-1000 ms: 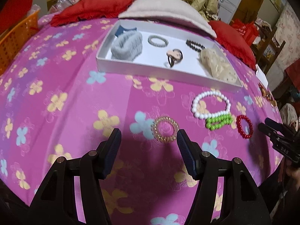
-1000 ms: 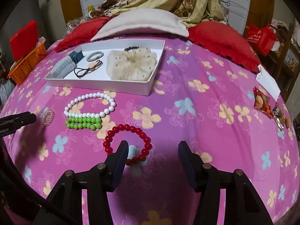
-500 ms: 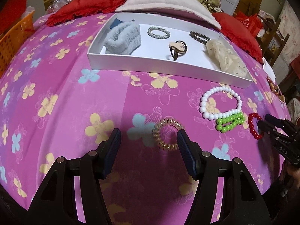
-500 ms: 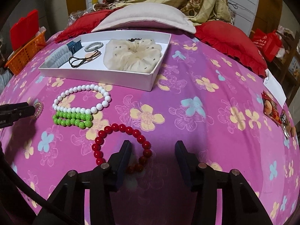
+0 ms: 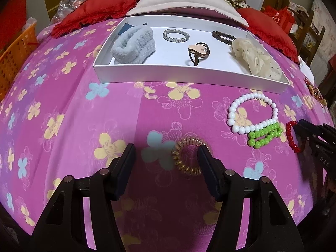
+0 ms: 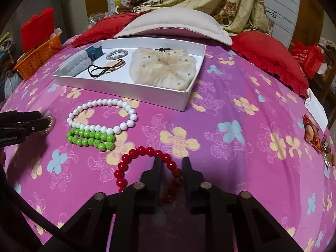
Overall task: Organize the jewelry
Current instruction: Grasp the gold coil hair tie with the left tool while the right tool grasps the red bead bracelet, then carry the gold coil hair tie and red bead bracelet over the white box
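Observation:
A gold spiral hair tie (image 5: 184, 157) lies on the pink flowered cloth. My left gripper (image 5: 166, 149) is down over it with its jaws closing. The right finger sits inside the tie's ring, the left finger well clear, and neither pad presses on it. My right gripper (image 6: 171, 159) is shut on the right side of a red bead bracelet (image 6: 126, 159), which still lies on the cloth. A white bead bracelet (image 6: 105, 101) and a green bead bracelet (image 6: 90, 139) rest between the two grippers. Behind them stands a white tray (image 5: 168, 73) holding scrunchies, hair ties and a dark bead bracelet.
Red pillows (image 6: 271, 52) and a cream cushion (image 6: 172, 25) lie behind the tray. An orange basket (image 5: 12, 58) stands at the far left edge. Snack packets (image 6: 315, 134) and a white paper (image 6: 317, 107) sit at the right edge of the cloth.
My right gripper has dropped onto the red bracelet and shut on its strand. My left gripper has come down closer to the gold hair tie and its jaws have narrowed a little.

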Tool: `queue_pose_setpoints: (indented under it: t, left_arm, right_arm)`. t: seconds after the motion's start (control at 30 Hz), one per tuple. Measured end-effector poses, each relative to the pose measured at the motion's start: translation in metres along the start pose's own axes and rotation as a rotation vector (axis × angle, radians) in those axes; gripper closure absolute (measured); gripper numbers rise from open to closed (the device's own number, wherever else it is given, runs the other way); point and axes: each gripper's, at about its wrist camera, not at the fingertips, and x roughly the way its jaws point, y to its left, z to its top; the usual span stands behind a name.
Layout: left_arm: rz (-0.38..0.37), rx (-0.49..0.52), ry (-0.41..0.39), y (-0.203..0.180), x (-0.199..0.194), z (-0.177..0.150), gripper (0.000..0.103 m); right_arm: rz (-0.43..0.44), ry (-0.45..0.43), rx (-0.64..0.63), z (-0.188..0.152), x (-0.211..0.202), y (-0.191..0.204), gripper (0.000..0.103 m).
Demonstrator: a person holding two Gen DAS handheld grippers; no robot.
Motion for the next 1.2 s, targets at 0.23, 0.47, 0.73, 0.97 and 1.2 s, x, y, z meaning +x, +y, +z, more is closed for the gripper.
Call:
queue_pose_setpoints:
  t: [0.23,0.47,0.73,0.97,1.2]
  left_arm:
    - [-0.019,0.025,-0.002,-0.006,0.000,0.001,0.092]
    - [-0.094,-0.038,0.016,0.002,-0.004,0.000,0.094]
    - [-0.140,-0.069,-0.014,0.008,-0.024,0.002,0.094]
    - [-0.150,-0.070,-0.060,0.010,-0.042,0.010,0.094]
    - [-0.143,-0.069,-0.097,0.011,-0.054,0.025,0.094]
  right_arm:
    - [0.036,-0.002,0.038,0.001,-0.002,-0.005,0.094]
    - [0.050,-0.038,0.061,0.003,-0.020,-0.009,0.094]
    - [0.057,-0.106,0.046,0.015,-0.048,-0.002,0.094]
    - [0.050,-0.140,0.019,0.027,-0.063,0.003,0.094]
    - [0.046,-0.168,-0.009,0.046,-0.072,0.007,0.094]
